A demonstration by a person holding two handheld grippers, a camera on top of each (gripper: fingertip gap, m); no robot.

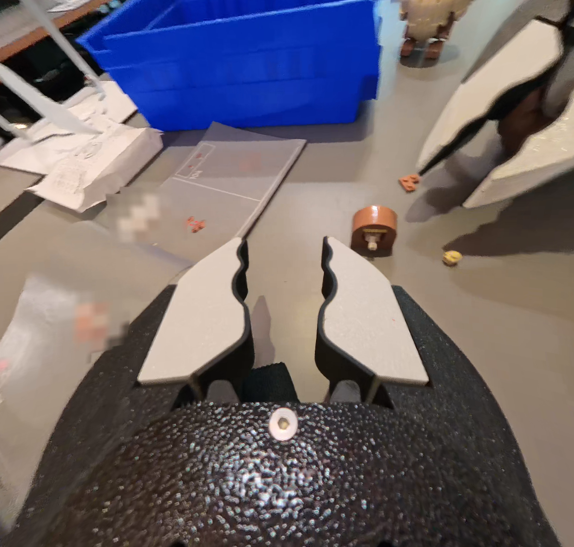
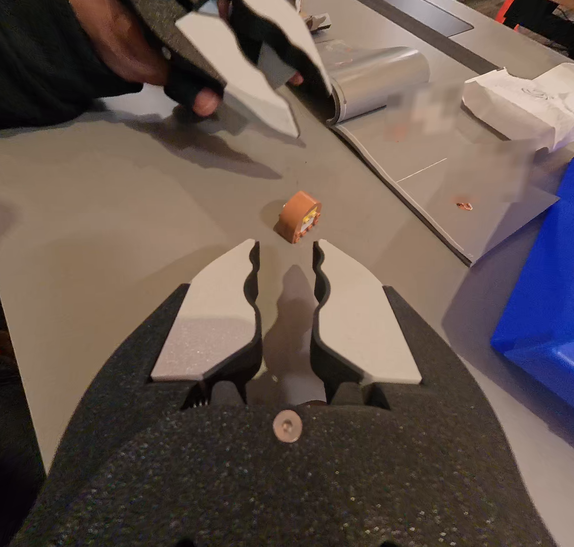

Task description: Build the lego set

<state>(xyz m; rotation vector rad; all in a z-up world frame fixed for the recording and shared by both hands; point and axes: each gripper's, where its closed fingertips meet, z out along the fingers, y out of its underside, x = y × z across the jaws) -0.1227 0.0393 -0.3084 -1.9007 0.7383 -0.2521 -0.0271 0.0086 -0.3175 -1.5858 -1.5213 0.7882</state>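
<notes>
A small brown rounded brick piece [image 1: 374,226] with a white and yellow inset lies on the grey table [image 1: 310,209]. My left gripper [image 1: 282,243] is open and empty; the piece lies just right of its fingertips. In the right wrist view the same piece [image 2: 299,215] lies just beyond my right gripper [image 2: 285,244], which is open and empty. The right gripper also shows in the left wrist view [image 1: 435,172] at the right. The left gripper shows in the right wrist view [image 2: 292,122], held by a gloved hand [image 2: 192,88].
A blue bin [image 1: 242,63] stands at the back, also at the right edge [image 2: 540,299]. A grey mat [image 1: 233,172] lies before it, with a small red piece [image 1: 195,224]. White paper bag [image 1: 80,162], tan brick figure [image 1: 435,10], small yellow piece [image 1: 451,257], small brown plate [image 1: 410,182].
</notes>
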